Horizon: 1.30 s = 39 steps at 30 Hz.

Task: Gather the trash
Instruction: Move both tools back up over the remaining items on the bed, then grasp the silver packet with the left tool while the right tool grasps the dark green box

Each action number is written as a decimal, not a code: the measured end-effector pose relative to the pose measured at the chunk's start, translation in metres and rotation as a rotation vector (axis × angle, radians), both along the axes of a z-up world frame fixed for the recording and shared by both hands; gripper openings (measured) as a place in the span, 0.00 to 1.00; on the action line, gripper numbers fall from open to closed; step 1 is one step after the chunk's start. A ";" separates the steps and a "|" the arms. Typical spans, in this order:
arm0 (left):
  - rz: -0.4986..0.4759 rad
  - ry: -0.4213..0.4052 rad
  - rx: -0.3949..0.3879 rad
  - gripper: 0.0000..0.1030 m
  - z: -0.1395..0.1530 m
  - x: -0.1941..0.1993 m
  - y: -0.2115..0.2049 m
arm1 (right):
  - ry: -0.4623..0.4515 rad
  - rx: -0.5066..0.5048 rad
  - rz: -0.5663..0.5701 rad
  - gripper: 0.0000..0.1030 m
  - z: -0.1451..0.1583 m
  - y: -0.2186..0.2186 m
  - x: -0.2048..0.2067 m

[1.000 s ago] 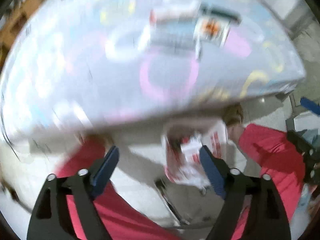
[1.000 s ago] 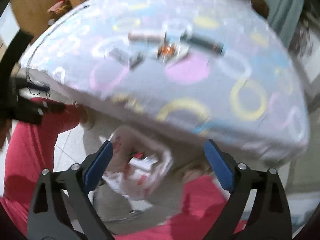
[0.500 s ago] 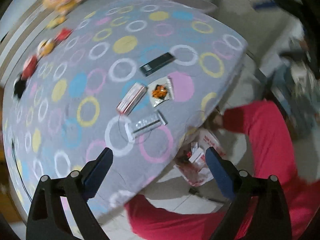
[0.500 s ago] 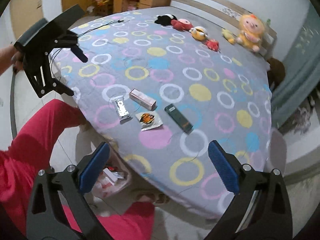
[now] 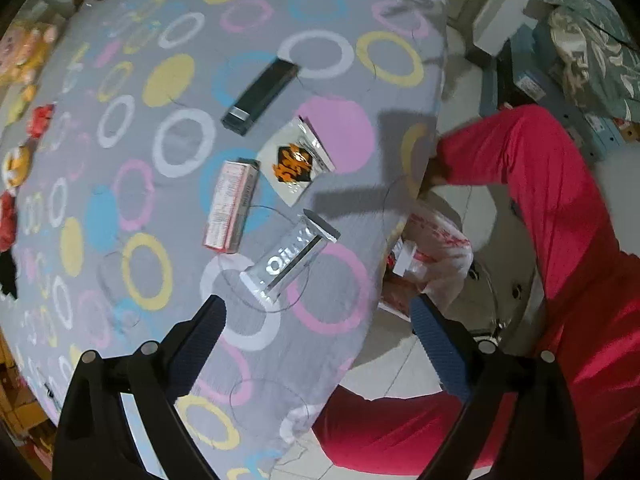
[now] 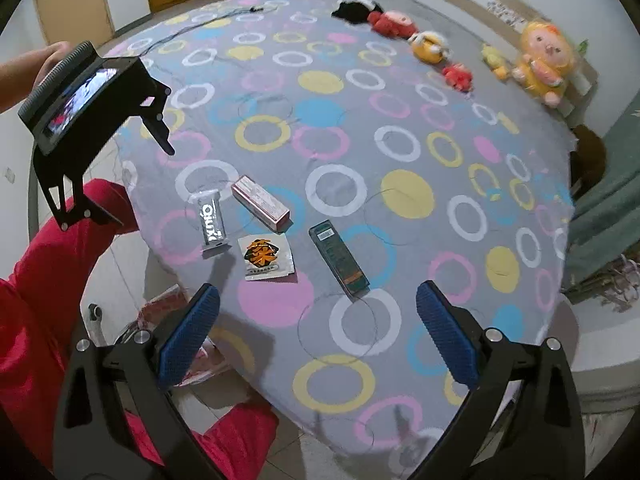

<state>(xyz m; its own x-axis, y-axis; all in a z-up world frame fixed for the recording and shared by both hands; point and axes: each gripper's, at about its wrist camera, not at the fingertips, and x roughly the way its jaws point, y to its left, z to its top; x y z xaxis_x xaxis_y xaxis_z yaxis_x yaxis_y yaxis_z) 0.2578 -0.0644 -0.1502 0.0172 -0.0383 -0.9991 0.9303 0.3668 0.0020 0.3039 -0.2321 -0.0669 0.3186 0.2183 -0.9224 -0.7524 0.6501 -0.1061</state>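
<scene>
In the left wrist view, the left gripper (image 5: 316,320) stood wide and empty above the bed (image 5: 120,208); the trash bag (image 5: 432,256) was half hidden behind the bed's edge. Four items lay near that edge: silver wrapper (image 5: 290,260), pink box (image 5: 231,204), orange packet (image 5: 296,162), dark box (image 5: 261,96).

In the right wrist view, the right gripper (image 6: 318,320) gaped wide and empty; five plush toys (image 6: 540,60) sat far across the bed.

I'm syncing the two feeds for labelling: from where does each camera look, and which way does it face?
Left wrist: above the bed's corner, facing down past the open left gripper at the silver wrapper; red-clad legs show.
Right wrist: off the bed's near edge, looking across it over the open right gripper; the left gripper's body and hand show.
Shared: silver wrapper, pink box, orange packet, dark box, trash bag.
</scene>
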 end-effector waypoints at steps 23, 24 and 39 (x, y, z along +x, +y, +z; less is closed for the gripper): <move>-0.079 0.109 0.049 0.88 -0.122 0.044 -0.017 | 0.287 -0.201 0.069 0.93 -0.211 0.036 0.103; -0.075 0.118 0.051 0.88 -0.125 0.045 -0.016 | 0.291 -0.204 0.064 0.93 -0.216 0.035 0.105; 0.008 0.065 0.050 0.68 -0.135 0.047 -0.009 | 0.308 -0.150 0.000 0.43 -0.231 0.022 0.119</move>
<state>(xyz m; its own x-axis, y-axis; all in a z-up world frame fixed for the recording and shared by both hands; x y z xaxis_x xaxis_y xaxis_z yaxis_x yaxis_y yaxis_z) 0.3048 -0.0733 -0.2855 -0.0476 0.0115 -0.9988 0.9260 0.3754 -0.0398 0.4228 -0.2096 -0.2983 0.0201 0.0733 -0.9971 -0.7639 0.6445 0.0320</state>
